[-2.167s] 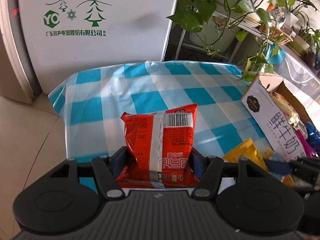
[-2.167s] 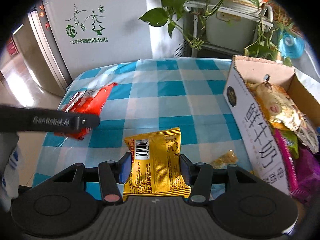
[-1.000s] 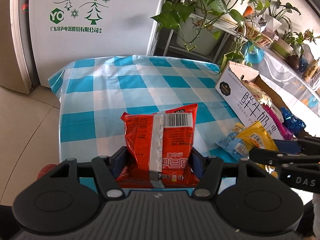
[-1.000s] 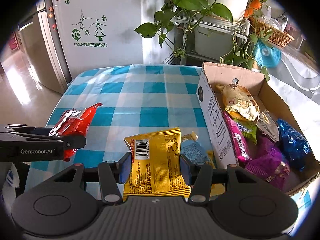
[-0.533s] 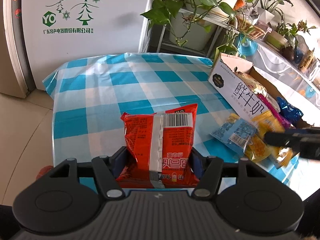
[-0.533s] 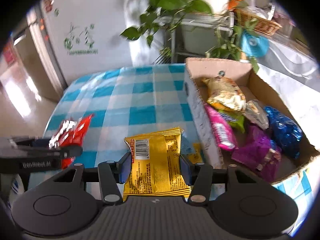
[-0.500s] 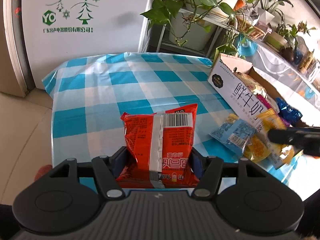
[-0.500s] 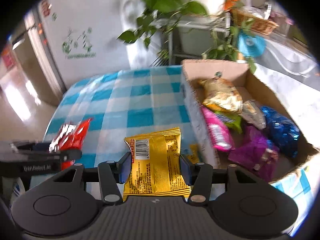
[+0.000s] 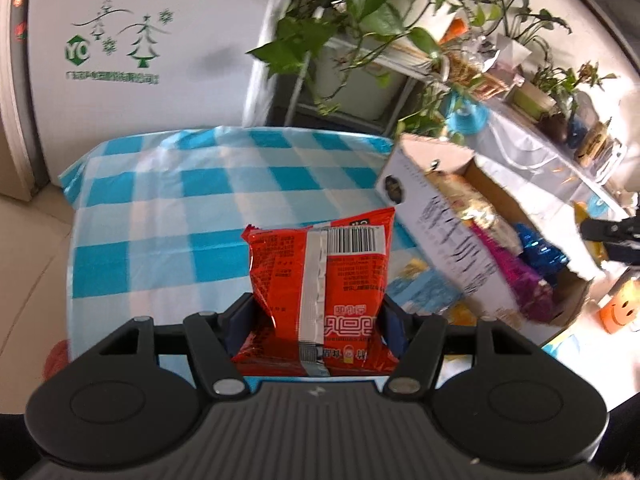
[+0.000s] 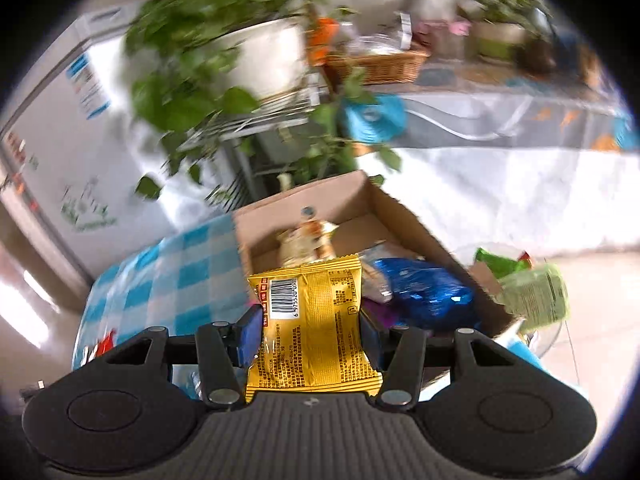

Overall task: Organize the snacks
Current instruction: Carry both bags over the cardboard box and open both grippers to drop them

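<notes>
My left gripper (image 9: 318,320) is shut on a red snack packet (image 9: 320,280), held above the blue checked tablecloth (image 9: 200,192). My right gripper (image 10: 310,332) is shut on a yellow snack packet (image 10: 312,320), held over the near end of the open cardboard box (image 10: 400,208). The box (image 9: 448,216) stands to the right in the left wrist view and holds several packets, among them a blue one (image 10: 424,296) and a beige one (image 10: 304,240). The tip of the right gripper (image 9: 608,232) shows beyond the box in the left wrist view.
A light blue packet (image 9: 420,296) and a yellow one lie on the cloth beside the box. Potted plants on a metal rack (image 9: 360,40) stand behind the table. A white fridge (image 9: 120,40) is at the back left. A green packet (image 10: 532,292) sits right of the box.
My right gripper has swung right and up with the yellow packet, from over the table to over the box. My left gripper has shifted slightly toward the box, still holding the red packet.
</notes>
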